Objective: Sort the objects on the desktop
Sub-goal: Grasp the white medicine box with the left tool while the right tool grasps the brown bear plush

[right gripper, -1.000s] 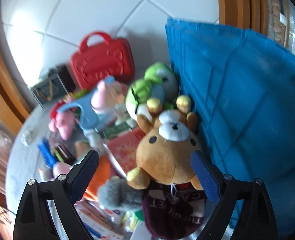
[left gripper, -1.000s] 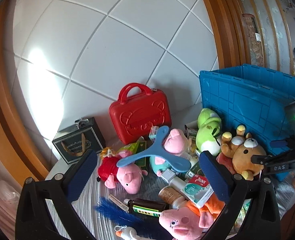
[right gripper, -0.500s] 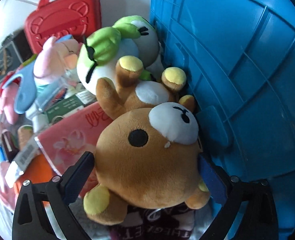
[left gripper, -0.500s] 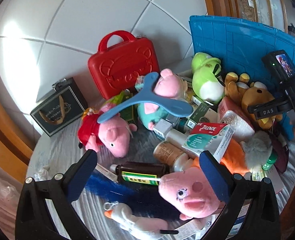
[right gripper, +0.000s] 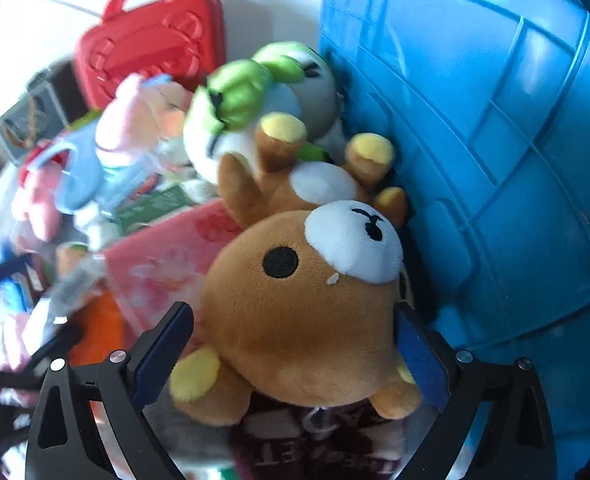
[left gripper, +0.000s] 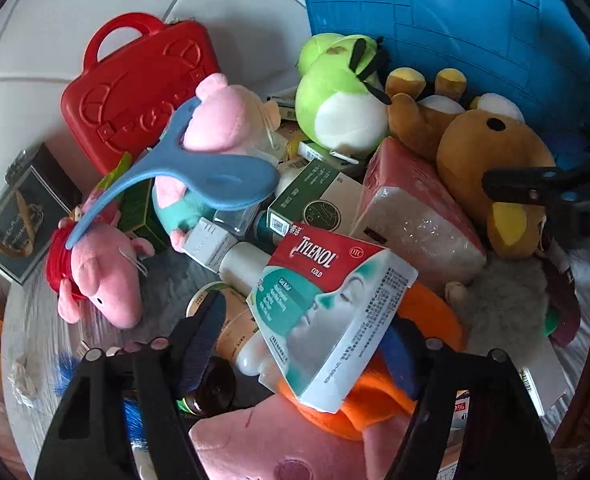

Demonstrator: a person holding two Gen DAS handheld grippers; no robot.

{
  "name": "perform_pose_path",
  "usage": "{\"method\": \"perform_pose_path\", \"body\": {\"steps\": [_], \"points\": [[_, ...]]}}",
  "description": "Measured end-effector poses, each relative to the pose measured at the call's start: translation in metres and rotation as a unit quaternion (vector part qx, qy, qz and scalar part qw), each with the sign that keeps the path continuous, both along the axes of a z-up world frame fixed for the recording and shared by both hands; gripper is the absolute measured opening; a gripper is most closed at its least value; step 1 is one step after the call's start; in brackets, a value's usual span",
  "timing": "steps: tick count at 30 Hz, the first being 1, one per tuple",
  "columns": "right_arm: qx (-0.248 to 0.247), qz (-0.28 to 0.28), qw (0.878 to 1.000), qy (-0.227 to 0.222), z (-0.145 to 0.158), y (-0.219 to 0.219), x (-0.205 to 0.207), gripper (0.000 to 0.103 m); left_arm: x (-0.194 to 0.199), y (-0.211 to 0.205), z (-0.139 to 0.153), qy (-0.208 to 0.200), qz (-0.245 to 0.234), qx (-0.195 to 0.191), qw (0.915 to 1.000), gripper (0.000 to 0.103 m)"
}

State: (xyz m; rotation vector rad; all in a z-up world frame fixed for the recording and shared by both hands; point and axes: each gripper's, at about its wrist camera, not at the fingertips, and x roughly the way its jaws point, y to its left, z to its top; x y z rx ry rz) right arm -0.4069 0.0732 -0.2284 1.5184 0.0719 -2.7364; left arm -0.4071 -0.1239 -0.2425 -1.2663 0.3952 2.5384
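1. We see a round table (left gripper: 35, 320) with a pale, streaky, glossy covering; its bare part shows at the near left.
2. At the far left a dark box with gold print (left gripper: 19, 216) stands on it, just beside a red toy suitcase (left gripper: 135, 92) standing upright by the tiled wall.
3. A pink pig plush in a red dress (left gripper: 95, 272) lies on the table to the right of the dark box.
4. A blue crate (left gripper: 455, 32) stands at the far right.
5. A crumpled white scrap (left gripper: 23, 372) lies near the left rim.
6. A blue feathery thing (left gripper: 65, 372) lies close to it, mostly hidden.
7. The rest is a heap; we cannot tell which pieces touch the table.
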Motion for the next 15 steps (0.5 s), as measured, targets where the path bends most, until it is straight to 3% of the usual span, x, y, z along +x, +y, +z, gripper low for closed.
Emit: {"method": "perform_pose_path", "body": {"steps": [3,6,7,9,12,15], "points": [[-0.023,0.019,0.999,0.016,0.01,0.001,0.005,0.1,-0.004,-0.008,-0.005,-0.005,0.011,-0.004,0.9999,0.07],[0.002,-0.017,0.999,-0.039,-0.012,0.007,-0.013,0.103,-0.005,-0.011,-0.01,-0.009,0.016,-0.001,0.9998,0.063],[0.006,-0.023,0.999,-0.048,-0.018,0.008,-0.016,0.103,-0.006,-0.012,-0.011,-0.01,0.018,0.001,0.9998,0.063],[0.028,-0.02,0.998,-0.045,-0.021,0.005,-0.021,0.103,-0.007,-0.014,-0.013,-0.019,0.023,0.002,0.9996,0.052],[0.05,0.003,0.998,-0.025,-0.021,0.003,-0.02,0.089,-0.005,-0.018,-0.012,-0.023,0.021,0.004,0.9995,0.033],[0.051,0.035,0.998,-0.003,-0.012,0.005,-0.006,0.082,0.001,-0.026,-0.002,-0.012,0.024,0.007,0.9996,0.025]]}}
